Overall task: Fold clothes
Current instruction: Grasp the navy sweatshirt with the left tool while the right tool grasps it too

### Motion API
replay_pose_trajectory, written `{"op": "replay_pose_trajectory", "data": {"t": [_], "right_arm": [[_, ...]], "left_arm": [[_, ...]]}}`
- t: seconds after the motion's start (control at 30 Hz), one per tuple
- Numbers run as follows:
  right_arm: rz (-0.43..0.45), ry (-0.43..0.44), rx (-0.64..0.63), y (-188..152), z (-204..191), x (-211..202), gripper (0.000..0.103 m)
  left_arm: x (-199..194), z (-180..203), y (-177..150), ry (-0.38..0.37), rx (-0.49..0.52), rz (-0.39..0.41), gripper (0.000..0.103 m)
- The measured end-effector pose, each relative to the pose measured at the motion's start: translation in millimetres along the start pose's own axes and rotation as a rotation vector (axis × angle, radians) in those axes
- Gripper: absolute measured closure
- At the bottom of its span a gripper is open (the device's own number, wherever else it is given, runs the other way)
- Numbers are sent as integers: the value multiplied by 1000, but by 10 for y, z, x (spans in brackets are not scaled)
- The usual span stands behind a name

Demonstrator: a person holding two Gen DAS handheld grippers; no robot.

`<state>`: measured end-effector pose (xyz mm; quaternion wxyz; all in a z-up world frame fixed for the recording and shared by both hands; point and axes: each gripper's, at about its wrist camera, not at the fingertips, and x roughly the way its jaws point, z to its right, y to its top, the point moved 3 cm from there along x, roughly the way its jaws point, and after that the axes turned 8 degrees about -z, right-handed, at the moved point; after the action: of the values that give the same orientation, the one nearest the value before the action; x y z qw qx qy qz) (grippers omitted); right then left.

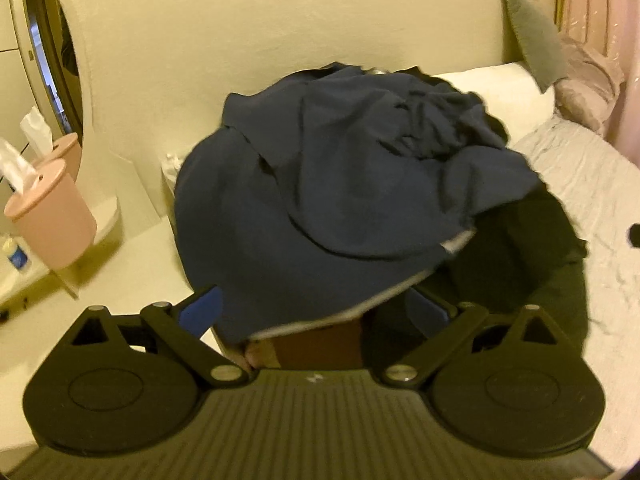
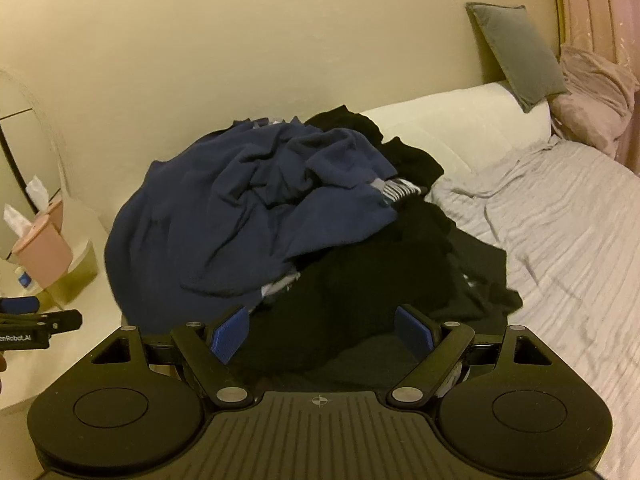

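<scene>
A heap of clothes lies at the near left of the bed. A crumpled navy garment lies on top, with black garments under and to the right of it. A striped piece peeks out of the heap. My left gripper is open at the navy garment's pale hem, which hangs between its wide-apart blue pads. My right gripper is open just in front of the black clothes, with nothing held. The tip of the left gripper shows at the left edge of the right wrist view.
The grey wrinkled bedsheet spreads to the right. A white bolster, a grey pillow and a pink pillow lie at the head. On the left, a bedside table holds a pink tissue box before an oval mirror.
</scene>
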<state>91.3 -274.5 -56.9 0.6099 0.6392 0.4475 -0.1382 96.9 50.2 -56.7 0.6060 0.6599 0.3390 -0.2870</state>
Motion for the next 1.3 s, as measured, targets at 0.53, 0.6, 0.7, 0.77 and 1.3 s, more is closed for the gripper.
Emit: {"op": "replay_pose_trajectory", "data": {"t": [0.53,0.6,0.7,0.77,1.3], "right_arm": [[-12,-193,-371,1517,-362,2071,20],[8,-241,-409,1655,-347,2309,20],[-19,-264,-430,1815,-283,2648,20],[-38,-279,-443,1895,-228,2831,20],[129,-198,-180,2043,287,1809,98]], "left_arm": [[1771,-121,1537,-94,307,73,12],[1930,-80,1620,-132,316,78,12],[2119,8,1665,-187,345,46,35],[2197,76,1653,-194,373,36,47],[1272,460,1596,-375,505,252,99]]}}
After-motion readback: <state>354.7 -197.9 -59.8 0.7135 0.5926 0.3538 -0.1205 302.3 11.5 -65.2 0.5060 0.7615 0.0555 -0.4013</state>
